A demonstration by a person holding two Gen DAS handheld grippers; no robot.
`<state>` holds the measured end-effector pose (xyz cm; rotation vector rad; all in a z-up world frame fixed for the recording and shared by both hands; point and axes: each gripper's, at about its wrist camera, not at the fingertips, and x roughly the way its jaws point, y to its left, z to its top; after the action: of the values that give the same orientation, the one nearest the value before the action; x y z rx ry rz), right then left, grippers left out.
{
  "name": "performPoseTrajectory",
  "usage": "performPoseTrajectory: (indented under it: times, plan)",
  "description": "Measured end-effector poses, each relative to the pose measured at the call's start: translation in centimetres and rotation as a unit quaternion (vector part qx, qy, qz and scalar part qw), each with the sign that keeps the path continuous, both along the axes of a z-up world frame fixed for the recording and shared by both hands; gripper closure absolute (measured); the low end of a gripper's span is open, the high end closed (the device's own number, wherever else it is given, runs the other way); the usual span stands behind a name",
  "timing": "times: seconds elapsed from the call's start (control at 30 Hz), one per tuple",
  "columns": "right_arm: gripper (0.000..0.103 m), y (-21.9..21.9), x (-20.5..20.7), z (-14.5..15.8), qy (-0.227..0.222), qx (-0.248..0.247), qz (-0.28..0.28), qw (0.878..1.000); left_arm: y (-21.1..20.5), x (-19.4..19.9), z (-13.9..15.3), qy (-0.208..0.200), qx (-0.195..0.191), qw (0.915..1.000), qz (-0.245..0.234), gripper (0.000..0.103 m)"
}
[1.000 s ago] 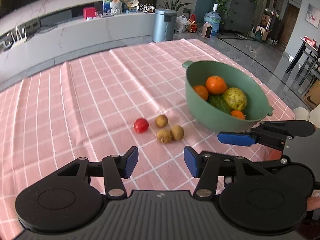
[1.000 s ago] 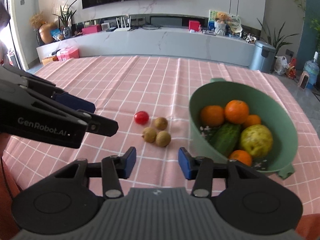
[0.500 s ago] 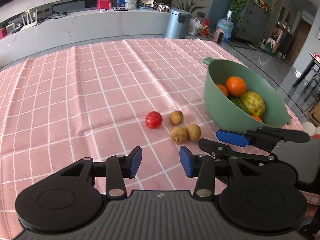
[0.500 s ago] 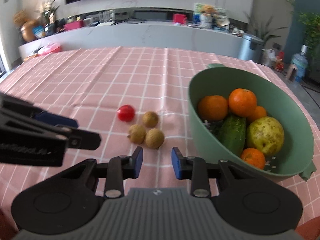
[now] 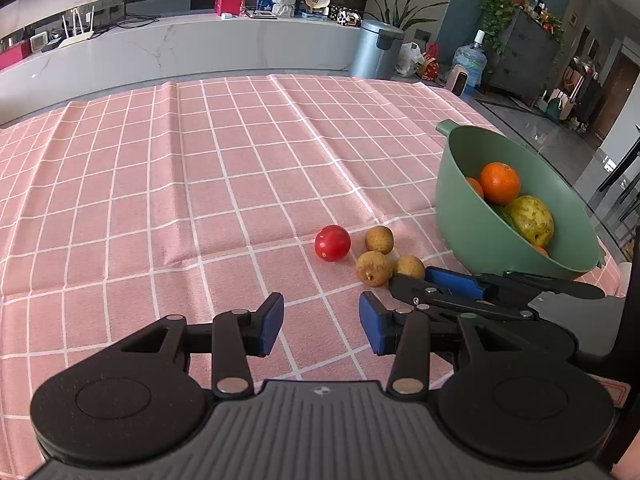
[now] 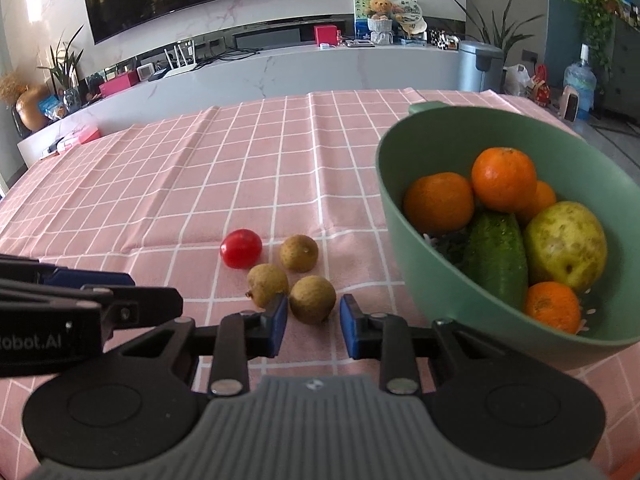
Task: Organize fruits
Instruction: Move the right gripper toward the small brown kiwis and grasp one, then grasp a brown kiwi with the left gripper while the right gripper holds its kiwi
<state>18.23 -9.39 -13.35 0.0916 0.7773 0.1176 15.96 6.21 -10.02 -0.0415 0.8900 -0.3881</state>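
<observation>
A red cherry tomato and three small brown longans lie on the pink checked tablecloth, left of a green colander bowl holding oranges, a cucumber and a pear. My right gripper is open, its blue pads on either side of the nearest longan, not touching it. In the left wrist view my left gripper is open and empty, short of the tomato; the right gripper's fingers reach in from the right beside a longan.
The green bowl stands near the table's right edge. A long white counter with boxes and a grey bin lies beyond the table's far edge. The left gripper's body fills the lower left of the right wrist view.
My right gripper has moved forward and down so its open pads now flank the nearest longan. My left gripper has shifted left and slightly back, staying open.
</observation>
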Motion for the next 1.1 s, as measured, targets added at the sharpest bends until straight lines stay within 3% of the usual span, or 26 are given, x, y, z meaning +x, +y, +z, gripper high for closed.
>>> performPoseTrajectory:
  times: [0.33, 0.67, 0.93, 1.1]
  plan:
    - [0.084, -1.1, -0.7, 0.4, 0.009, -0.011, 0.011, 1.0, -1.8, 0.8, 0.3, 0.0, -0.013, 0.9993, -0.035, 0.054]
    - [0.084, -3.2, -2.2, 1.0, 0.028, -0.001, 0.002, 1.0, -5.2, 2.8, -1.3, 0.007, 0.012, 0.9985, -0.054, 0.054]
    - [0.084, -3.5, -2.4, 1.0, 0.031, 0.01, 0.006, 0.999, -5.5, 3.4, -2.1, 0.017, 0.013, 0.9989, -0.042, 0.075]
    - [0.084, -3.5, -2.4, 1.2, 0.031, 0.014, 0.01, 0.999, -5.4, 3.2, -1.8, 0.019, 0.012, 0.999, -0.037, 0.076]
